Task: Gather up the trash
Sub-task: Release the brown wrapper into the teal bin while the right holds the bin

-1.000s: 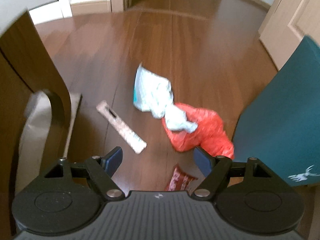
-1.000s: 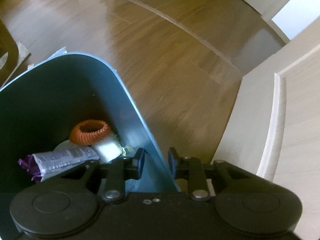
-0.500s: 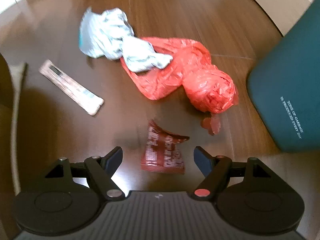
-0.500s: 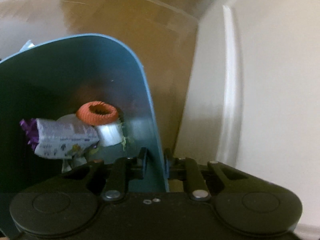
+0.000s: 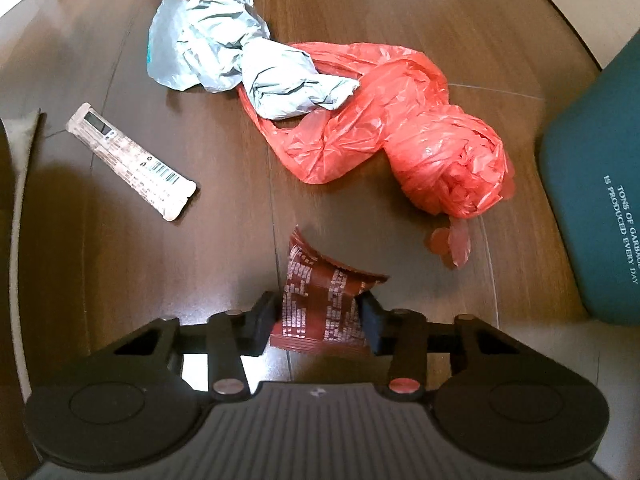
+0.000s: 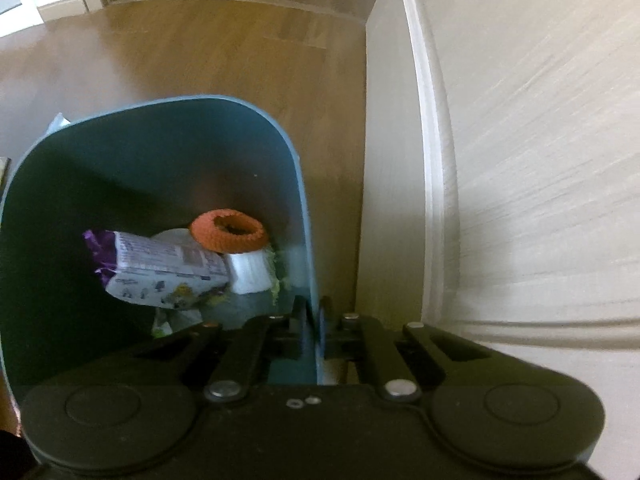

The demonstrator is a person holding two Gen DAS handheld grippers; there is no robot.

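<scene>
On the dark wood floor lies a dark red snack wrapper (image 5: 316,280), its top edge buckled. My left gripper (image 5: 317,320) points down at it; its jaws are closing and both pads touch the wrapper's sides. Beyond lie a crumpled red plastic bag (image 5: 400,136), a grey plastic bag (image 5: 240,64) and a long pale bar wrapper (image 5: 132,160). My right gripper (image 6: 314,320) is shut on the right wall of the teal bin (image 6: 298,184). The bin holds an orange ring (image 6: 228,230), a purple-and-white packet (image 6: 164,268) and white scraps.
The teal bin (image 5: 600,200) stands at the right of the litter, close to the red bag. A pale panelled door (image 6: 500,160) rises right beside the bin. A dark piece of furniture (image 5: 12,240) borders the left edge of the floor.
My left gripper has come down over the dark red wrapper and narrowed its jaws onto it. My right gripper has closed on the bin's wall and swung round toward the pale door.
</scene>
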